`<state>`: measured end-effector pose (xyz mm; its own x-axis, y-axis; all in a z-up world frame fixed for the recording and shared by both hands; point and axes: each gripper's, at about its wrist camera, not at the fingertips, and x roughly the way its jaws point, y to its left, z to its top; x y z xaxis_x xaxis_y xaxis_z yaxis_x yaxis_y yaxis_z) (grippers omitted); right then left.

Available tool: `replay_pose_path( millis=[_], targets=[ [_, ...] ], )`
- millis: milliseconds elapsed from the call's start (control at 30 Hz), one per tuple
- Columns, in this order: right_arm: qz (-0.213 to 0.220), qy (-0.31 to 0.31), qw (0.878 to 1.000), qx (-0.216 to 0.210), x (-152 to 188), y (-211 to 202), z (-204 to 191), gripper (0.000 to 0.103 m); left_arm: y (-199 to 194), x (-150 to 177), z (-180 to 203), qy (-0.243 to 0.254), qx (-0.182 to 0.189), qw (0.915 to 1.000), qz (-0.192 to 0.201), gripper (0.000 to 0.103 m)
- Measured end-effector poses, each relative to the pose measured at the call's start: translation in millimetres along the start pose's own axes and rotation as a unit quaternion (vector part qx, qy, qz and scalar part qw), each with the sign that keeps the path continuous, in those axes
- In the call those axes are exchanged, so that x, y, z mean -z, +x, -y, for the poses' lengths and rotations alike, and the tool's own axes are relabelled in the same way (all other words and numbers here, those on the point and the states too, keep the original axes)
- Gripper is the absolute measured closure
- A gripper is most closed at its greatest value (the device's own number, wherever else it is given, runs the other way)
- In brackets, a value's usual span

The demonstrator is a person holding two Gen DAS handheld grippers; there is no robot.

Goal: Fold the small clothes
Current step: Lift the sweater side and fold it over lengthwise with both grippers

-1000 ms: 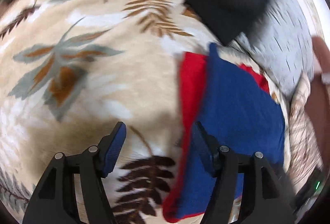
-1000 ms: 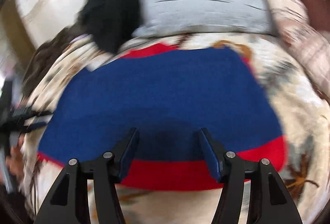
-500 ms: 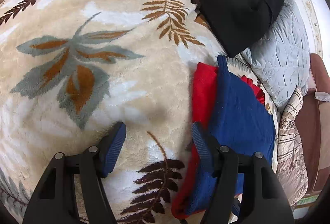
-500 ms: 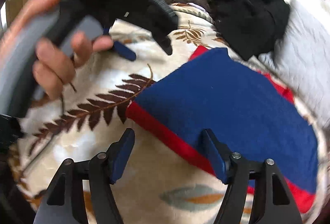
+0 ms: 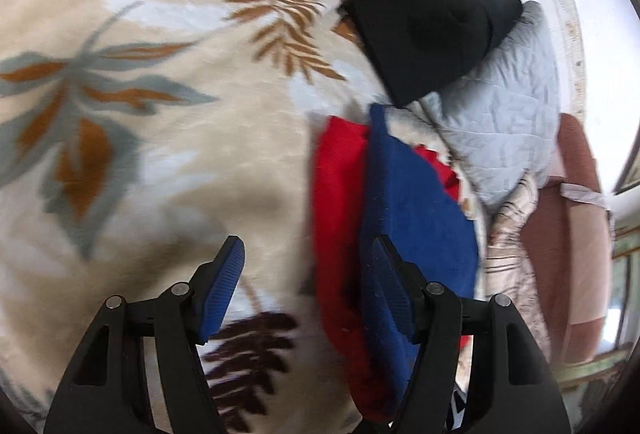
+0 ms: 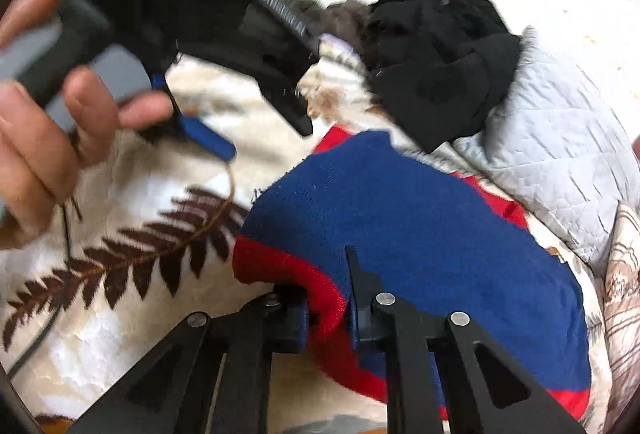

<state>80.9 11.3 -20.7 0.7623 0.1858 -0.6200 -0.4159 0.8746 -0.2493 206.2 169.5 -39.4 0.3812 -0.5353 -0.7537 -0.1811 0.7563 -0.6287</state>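
Note:
A folded red and blue garment [image 5: 404,218] lies on a leaf-patterned blanket [image 5: 160,138]; it also shows in the right wrist view [image 6: 420,226]. My left gripper [image 5: 308,278] is open and empty, its right finger over the garment's left edge. In the right wrist view the left gripper [image 6: 208,34] hangs above the blanket, held by a hand. My right gripper [image 6: 328,318] is shut on the garment's red near edge, which bunches between the pads.
A black garment [image 5: 424,6] lies at the back on a grey quilted pillow [image 5: 504,122]. A striped pillow [image 5: 516,254] and a brown chair [image 5: 572,234] stand to the right.
My right gripper moved in and closed on the garment's red edge. My left gripper stayed open and shifted slightly toward the garment.

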Motion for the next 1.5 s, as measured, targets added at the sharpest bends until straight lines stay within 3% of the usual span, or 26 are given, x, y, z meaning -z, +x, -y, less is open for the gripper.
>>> replay_pose_path(
  millis=[100, 233, 433, 467, 500, 533, 567, 600, 700, 1067, 1500],
  targets=[
    [0.011, 0.015, 1.0, -0.005, -1, -5, 8, 0.091, 21, -11, 12, 0.003, 0.033, 0.999, -0.03, 0.032],
    [0.009, 0.027, 0.999, -0.02, 0, -4, 14, 0.091, 54, -24, 22, -0.012, 0.048, 0.9959, -0.075, 0.03],
    [0.01, 0.04, 0.998, -0.036, 3, -4, 19, 0.091, 64, -34, 34, -0.014, 0.054, 0.9943, -0.091, 0.025],
    [0.011, 0.045, 0.998, -0.039, 4, -4, 21, 0.091, 64, -35, 36, -0.011, 0.049, 0.9943, -0.094, 0.027],
    [0.012, 0.05, 0.998, -0.041, 5, -4, 22, 0.091, 64, -35, 38, -0.006, 0.041, 0.9945, -0.096, 0.035],
    [0.013, 0.056, 0.997, -0.043, 6, -6, 23, 0.091, 65, -34, 42, 0.004, 0.027, 0.9949, -0.097, 0.046],
    [0.014, 0.063, 0.997, -0.046, 6, -7, 25, 0.091, 66, -33, 45, 0.015, 0.019, 0.9945, -0.102, 0.074],
    [0.015, 0.071, 0.996, -0.049, 7, -7, 28, 0.091, 67, -31, 49, 0.023, 0.012, 0.9937, -0.109, 0.081],
    [0.017, 0.094, 0.994, -0.058, 10, -11, 37, 0.091, 60, -28, 63, 0.041, -0.012, 0.9946, -0.095, 0.084],
    [0.055, 0.168, 0.983, -0.06, 27, -42, 87, 0.091, 38, -6, 141, 0.106, -0.037, 0.9924, -0.051, 0.086],
    [0.09, 0.251, 0.961, -0.068, 68, -71, 158, 0.092, 60, 30, 232, 0.156, -0.077, 0.9839, -0.042, 0.087]
  ],
)
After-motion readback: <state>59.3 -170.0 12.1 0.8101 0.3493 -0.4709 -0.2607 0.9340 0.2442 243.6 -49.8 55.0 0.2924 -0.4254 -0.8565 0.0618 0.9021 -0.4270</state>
